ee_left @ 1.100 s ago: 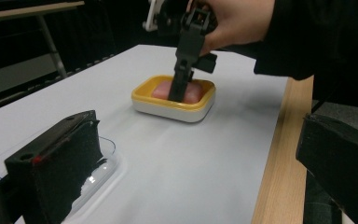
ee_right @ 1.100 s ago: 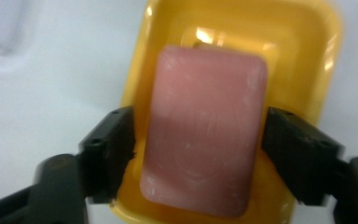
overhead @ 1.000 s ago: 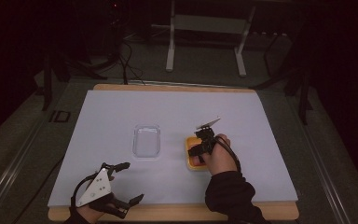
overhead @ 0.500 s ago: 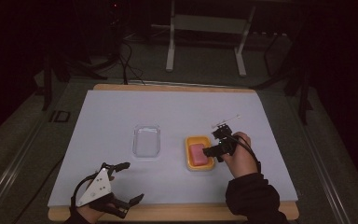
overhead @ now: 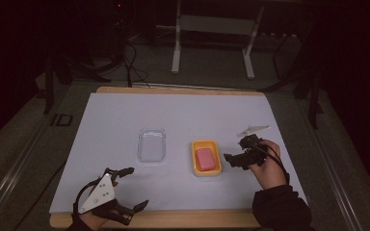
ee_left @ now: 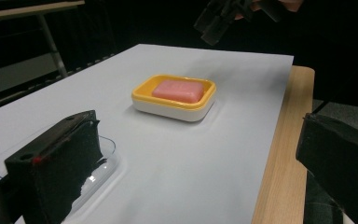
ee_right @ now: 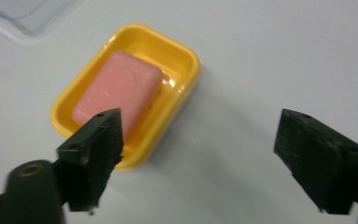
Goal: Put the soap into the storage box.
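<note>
A pink soap bar (overhead: 205, 159) lies in a yellow dish (overhead: 194, 153) on the white sheet, right of centre. My right gripper (overhead: 230, 160) hovers just right of the dish, pointing toward it. Its jaws have just been opening and stand open with nothing between them. In the right gripper view the soap (ee_right: 116, 91) and dish (ee_right: 186, 65) lie ahead on the left, beyond my right gripper (ee_right: 205, 158). My left gripper (overhead: 137, 187) rests open near the front left edge. In its own view my left gripper (ee_left: 200, 158) faces the dish (ee_left: 172, 109) and soap (ee_left: 177, 90).
A clear plastic tray (overhead: 151, 145) lies left of the dish; the left gripper view has this tray (ee_left: 98, 168) just behind the left jaw. The sheet covers a wooden table (overhead: 197, 219). Dark floor, cables and a metal stand (overhead: 212, 24) lie beyond the far edge.
My right gripper has moved right and up, from over the yellow dish to beside it, and its jaws have opened. The soap stays in the dish. The left gripper has kept still.
</note>
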Demonstrator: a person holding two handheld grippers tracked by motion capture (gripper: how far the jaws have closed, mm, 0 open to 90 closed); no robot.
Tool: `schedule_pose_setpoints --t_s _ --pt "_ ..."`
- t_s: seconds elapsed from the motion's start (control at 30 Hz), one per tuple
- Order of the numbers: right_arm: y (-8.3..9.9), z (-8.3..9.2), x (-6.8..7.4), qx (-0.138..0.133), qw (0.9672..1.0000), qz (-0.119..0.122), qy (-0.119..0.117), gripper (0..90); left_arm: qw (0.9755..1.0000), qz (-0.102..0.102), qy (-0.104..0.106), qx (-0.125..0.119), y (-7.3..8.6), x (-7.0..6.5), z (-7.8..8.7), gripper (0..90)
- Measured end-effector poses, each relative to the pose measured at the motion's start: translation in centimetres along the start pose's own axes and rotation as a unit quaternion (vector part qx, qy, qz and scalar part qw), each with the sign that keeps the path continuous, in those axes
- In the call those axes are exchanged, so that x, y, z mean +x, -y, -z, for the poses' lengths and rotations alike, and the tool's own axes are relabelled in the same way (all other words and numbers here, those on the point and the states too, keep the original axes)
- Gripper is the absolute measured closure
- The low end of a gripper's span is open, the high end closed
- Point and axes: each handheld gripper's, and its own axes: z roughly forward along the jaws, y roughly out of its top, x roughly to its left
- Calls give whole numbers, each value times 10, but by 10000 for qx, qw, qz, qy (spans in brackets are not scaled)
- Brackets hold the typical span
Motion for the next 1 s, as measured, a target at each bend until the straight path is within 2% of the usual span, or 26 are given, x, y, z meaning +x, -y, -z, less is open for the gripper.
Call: schedule_pose_setpoints --t_s 0.13,0.17,0.3,0.43,0.5,0.53,0.57,0.63,0.73,0.77,1.0 --pt "9 0 -5 17 10000 -45 -4 132 10000 -9 -1 3 0 0 0 6" --pt "16 -1 -9 27 9999 -135 -66 127 10000 -5 0 0 0 0 0 6" --pt "28 -3 -13 71 9999 -154 -12 124 10000 -1 -2 1 0 0 0 6" --pt "42 -3 -18 -160 9994 -260 149 124 10000 -2 -5 2 0 0 0 6" --pt "42 -3 -18 -160 9994 -260 149 124 10000 -1 -10 -3 0 0 0 6" --pt "44 -1 -18 -231 9992 -270 176 124 10000 2 -8 -13 0 0 0 6" --pt "49 2 -19 -436 9982 -296 283 124 10000 -4 -7 -1 0 0 0 6" --pt "51 3 -18 -479 9978 -293 353 124 10000 0 -5 -6 0 -1 0 6" --pt "54 4 -19 -469 9978 -317 333 123 10000 -2 -11 -14 0 -1 0 5" --pt "57 5 -19 -512 9972 -375 405 123 10000 3 -10 -16 0 -1 1 5" --pt "69 10 -20 -565 9967 -488 319 124 10000 1 -12 -37 0 -1 2 6"
